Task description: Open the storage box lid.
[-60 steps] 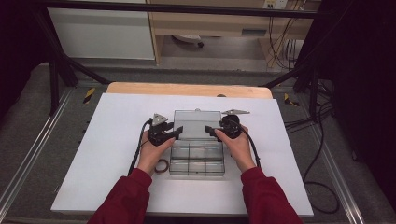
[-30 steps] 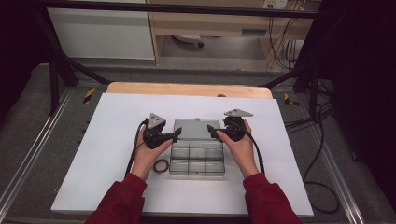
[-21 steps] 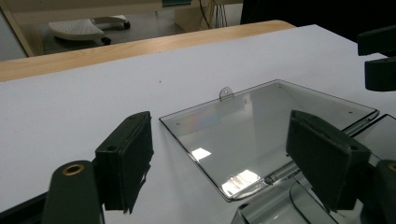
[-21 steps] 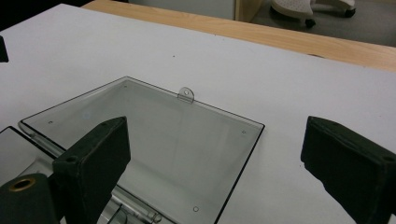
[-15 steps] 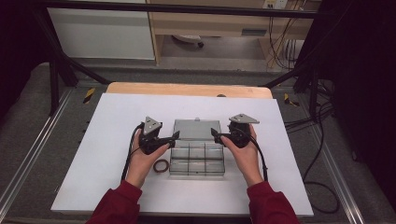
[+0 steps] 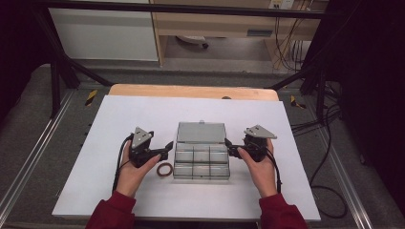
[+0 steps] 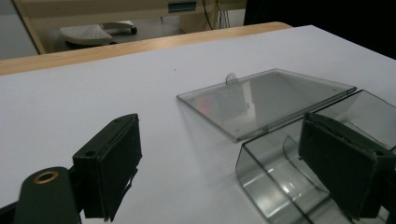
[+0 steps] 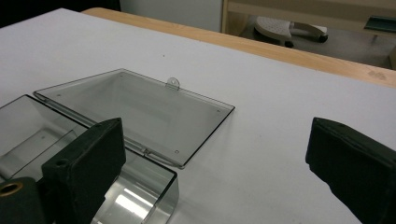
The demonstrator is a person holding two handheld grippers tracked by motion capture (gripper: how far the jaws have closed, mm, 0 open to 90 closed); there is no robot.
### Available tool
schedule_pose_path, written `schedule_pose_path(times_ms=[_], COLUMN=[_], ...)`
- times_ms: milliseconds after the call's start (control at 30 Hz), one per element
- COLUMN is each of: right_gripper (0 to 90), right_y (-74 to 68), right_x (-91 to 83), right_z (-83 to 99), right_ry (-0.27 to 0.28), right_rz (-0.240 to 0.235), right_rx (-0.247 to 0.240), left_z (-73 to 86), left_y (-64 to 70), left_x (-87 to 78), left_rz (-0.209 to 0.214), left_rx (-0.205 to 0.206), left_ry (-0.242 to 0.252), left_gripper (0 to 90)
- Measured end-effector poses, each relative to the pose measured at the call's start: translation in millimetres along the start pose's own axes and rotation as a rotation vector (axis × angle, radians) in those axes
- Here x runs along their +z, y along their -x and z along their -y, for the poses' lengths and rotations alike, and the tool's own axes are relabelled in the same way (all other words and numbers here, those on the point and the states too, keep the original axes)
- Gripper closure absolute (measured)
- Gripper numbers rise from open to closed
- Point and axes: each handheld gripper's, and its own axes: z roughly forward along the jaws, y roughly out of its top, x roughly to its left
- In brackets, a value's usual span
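A clear plastic compartment box [image 6: 200,163] sits mid-table with its lid [image 6: 201,132] swung back and lying flat on the white surface behind it. My left gripper [image 6: 167,149] hovers just off the box's left side, open and holding nothing. My right gripper [image 6: 229,148] is open and empty too, just off the right side. In the left gripper view the lid [image 7: 266,100] and a box corner [image 7: 275,182] lie ahead between the spread jaws of the left gripper [image 7: 224,172]. The right gripper view shows the lid [image 8: 135,112], the box wall [image 8: 149,186] and the right gripper [image 8: 219,172].
A small brown ring [image 6: 165,169] lies on the white tabletop [image 6: 119,119] by the box's front left corner, close under my left hand. A wooden edge [image 6: 191,90] runs along the far side. Cables hang off to the right [image 6: 329,143].
The lid has dropped from a raised position to flat on the table. Both grippers have drawn outward from the box, the left to the left, the right to the right.
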Motion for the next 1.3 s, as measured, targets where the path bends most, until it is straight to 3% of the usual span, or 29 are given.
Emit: schedule_pose_path(times_ms=[267, 467, 567, 600, 967, 1133, 1300], right_gripper=[4.0, 4.5, 5.1, 6.0, 4.5, 4.3, 4.1], right_y=[3.4, 2.8, 3.7, 4.9, 17.0, 18.2, 14.3], right_x=[-27.9, -45.7, -54.8, -58.5, -92.6, -87.1, -81.5], right_z=[13.4, 29.3, 37.8, 41.3, 62.9, 67.2, 67.4], right_ry=[-0.013, -0.030, -0.013, 0.009, 0.006, -0.023, -0.040], right_rz=[0.007, 0.001, 0.021, 0.033, 0.058, 0.061, 0.053], right_rx=[-0.061, -0.086, -0.101, -0.092, -0.018, -0.004, -0.021], left_z=[19.4, 20.9, 21.7, 22.3, 27.6, 32.0, 35.7], left_y=[-5.9, 0.6, 2.7, 2.9, 1.5, 2.6, 4.9], left_x=[-21.5, -27.3, -29.1, -29.4, -30.5, -27.5, -24.1], left_rz=[-0.012, -0.013, -0.005, -0.003, -0.022, -0.018, -0.015], left_rx=[-0.025, 0.022, 0.021, 0.022, 0.014, 0.035, 0.057], left_ry=[-0.012, -0.033, -0.034, -0.036, -0.069, -0.132, -0.194], left_gripper=[12.8, 12.1, 11.9, 11.8, 12.4, 11.8, 12.1])
